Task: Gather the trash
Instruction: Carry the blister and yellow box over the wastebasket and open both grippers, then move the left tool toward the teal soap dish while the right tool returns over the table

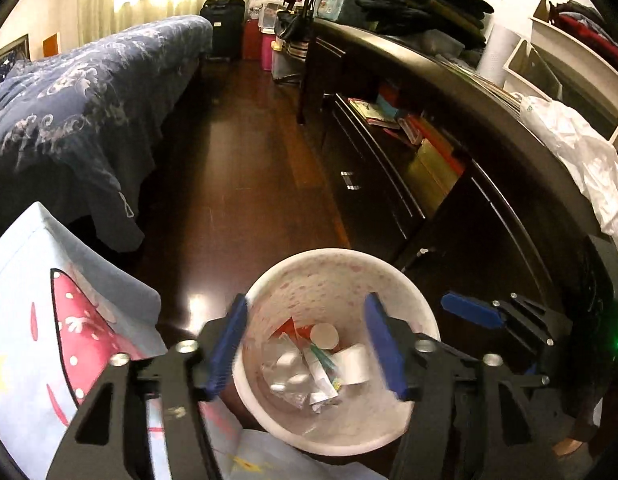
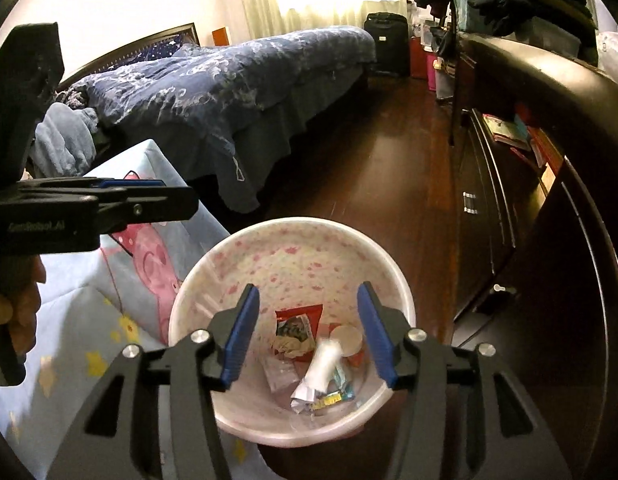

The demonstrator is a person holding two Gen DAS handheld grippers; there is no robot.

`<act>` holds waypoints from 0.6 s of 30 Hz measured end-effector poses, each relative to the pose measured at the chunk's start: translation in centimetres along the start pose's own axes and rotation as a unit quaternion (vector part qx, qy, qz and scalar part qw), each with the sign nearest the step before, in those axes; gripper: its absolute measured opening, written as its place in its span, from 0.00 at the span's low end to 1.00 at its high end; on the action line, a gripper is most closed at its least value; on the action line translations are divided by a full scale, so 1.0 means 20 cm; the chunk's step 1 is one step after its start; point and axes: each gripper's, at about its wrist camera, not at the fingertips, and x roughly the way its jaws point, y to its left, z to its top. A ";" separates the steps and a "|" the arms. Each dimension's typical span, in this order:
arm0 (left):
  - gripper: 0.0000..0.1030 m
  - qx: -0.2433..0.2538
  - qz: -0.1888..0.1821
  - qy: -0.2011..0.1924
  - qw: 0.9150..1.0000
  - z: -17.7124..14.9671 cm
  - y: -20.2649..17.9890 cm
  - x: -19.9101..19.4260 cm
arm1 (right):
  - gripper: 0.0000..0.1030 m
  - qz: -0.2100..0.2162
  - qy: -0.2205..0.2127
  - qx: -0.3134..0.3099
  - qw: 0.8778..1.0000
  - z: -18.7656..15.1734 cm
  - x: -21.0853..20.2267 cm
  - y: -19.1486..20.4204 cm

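1. A round white plastic waste bin with faint pink speckles [image 2: 293, 256] stands on a dark polished wooden floor [image 1: 245, 184], just beside a pale blue cartoon-print cushion [image 1: 49, 320] and near a dark wooden dresser [image 1: 489, 240].
2. Both hand-held grippers hang above the bin's mouth, pointing down into it.
3. The left gripper [image 1: 309, 344] has its blue-padded jaws standing apart with nothing between them — released.
4. The right gripper [image 2: 309, 336] is likewise spread and empty; a blurred white paper roll [image 2: 323, 364] shows below its jaws, inside the bin, seemingly just dropped.
5. The trash lies at the bin's bottom: a red snack wrapper [image 2: 297, 332], a small round paper cup [image 1: 324, 336], white blister-pack pills [image 1: 289, 368], a crumpled scrap and a green-tipped tube.
6. A bed with a navy floral quilt [image 2: 229, 76] fills the far side of the room.
7. Judged step: the drop-off — litter has gone in and both grippers are free.
8. The next move likely calls for lifting both grippers clear of the rim, then looking for remaining litter; a crumpled white plastic bag [image 1: 577, 152] on the dresser top may be a candidate.
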 end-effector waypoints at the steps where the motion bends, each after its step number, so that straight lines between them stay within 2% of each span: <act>1: 0.67 0.000 0.001 -0.001 1.000 0.00 0.00 0.00 | 0.52 0.000 0.000 0.000 1.000 0.00 0.00 0.00; 7: 0.68 -0.002 0.002 -0.013 1.000 0.00 0.02 -0.07 | 0.53 0.001 -0.011 0.007 1.000 0.00 -0.06 0.00; 10: 0.70 -0.008 0.010 -0.032 0.999 -0.03 0.07 -0.20 | 0.56 0.008 -0.022 0.007 1.000 0.02 -0.12 0.02; 13: 0.74 -0.025 0.029 -0.055 0.998 -0.07 0.16 -0.36 | 0.61 0.027 -0.041 -0.012 0.999 0.05 -0.20 0.13; 15: 0.83 -0.038 0.058 -0.071 0.995 -0.14 0.27 -0.50 | 0.61 0.041 -0.050 -0.029 0.997 0.07 -0.25 0.23; 18: 0.93 -0.046 0.139 -0.084 0.986 -0.25 0.44 -0.70 | 0.67 0.074 -0.062 -0.058 0.994 0.10 -0.31 0.41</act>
